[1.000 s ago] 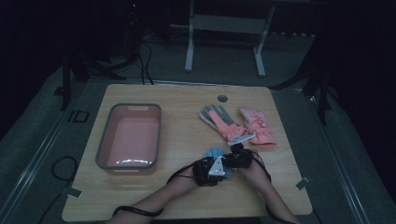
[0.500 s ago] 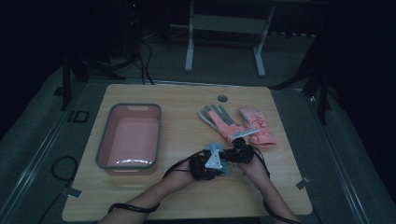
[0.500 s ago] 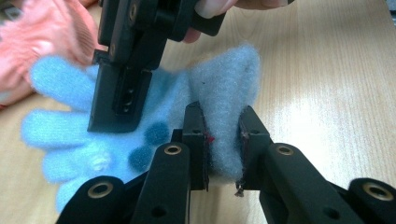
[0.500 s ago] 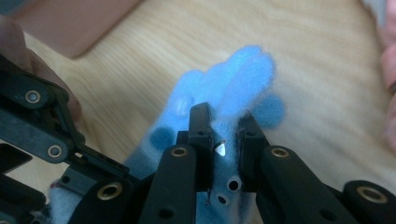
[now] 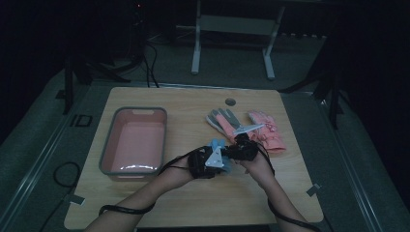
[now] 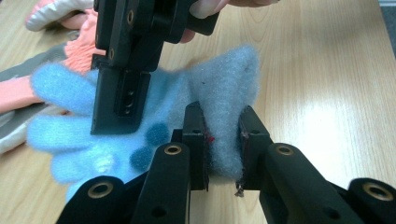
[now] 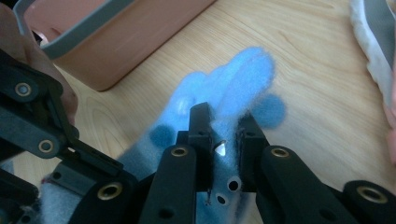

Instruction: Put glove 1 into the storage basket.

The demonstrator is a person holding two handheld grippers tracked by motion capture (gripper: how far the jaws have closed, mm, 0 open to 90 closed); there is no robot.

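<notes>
Blue glove (image 5: 216,144): lower centre of the high view — above the table (image 5: 193,203), held between my two tongs.
Left tongs (image 6: 223,140): clamped on its fleecy edge.
Right tongs (image 7: 223,135): pinching its fabric — pink bin (image 7: 107,42) upper left.

Blue fleece glove (image 7: 233,88) between right gripper (image 7: 223,135) fingers

Black tongs (image 6: 223,140), brass-ringed pivots, seemingly bare forearms.

Both tongs — blue glove (image 5: 217,146) clamped — have risen.
</notes>
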